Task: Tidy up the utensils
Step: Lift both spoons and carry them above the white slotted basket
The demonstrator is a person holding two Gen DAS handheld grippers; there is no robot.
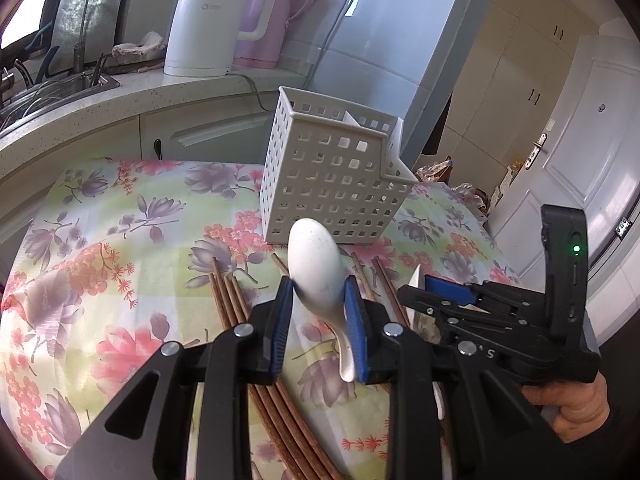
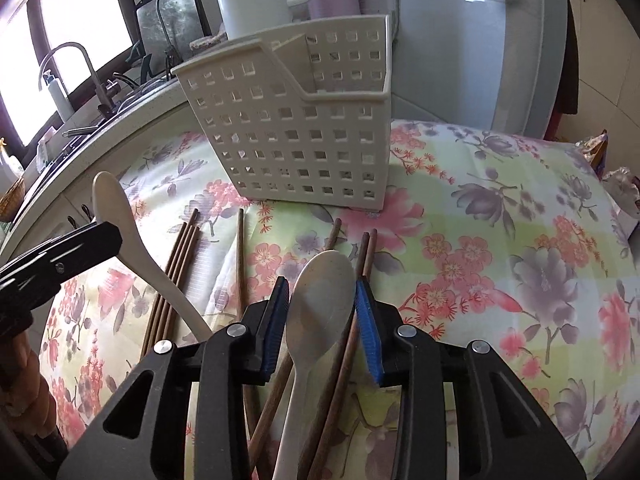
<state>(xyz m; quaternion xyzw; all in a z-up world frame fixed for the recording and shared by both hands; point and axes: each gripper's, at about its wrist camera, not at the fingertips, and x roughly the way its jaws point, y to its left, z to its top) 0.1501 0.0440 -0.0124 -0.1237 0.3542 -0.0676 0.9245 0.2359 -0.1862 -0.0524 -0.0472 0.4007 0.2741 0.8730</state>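
Spoon [image 1: 318,268] clamped in left hand-held gripper [image 1: 318,300]; right hand-held gripper [image 2: 322,320] wide around another spoon [image 2: 320,304].

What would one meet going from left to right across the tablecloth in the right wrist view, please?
Left gripper holding a spoon → bundle of chopsticks → single chopstick → second spoon between the right gripper's fingers.

Worktop [image 2: 500,200] under floral cloth [image 2: 460,264]. Directly on cloth: perforated white utensil basket [image 2: 292,136], upright; brown chopsticks [image 2: 176,276], scattered; white spoon [image 2: 316,320].
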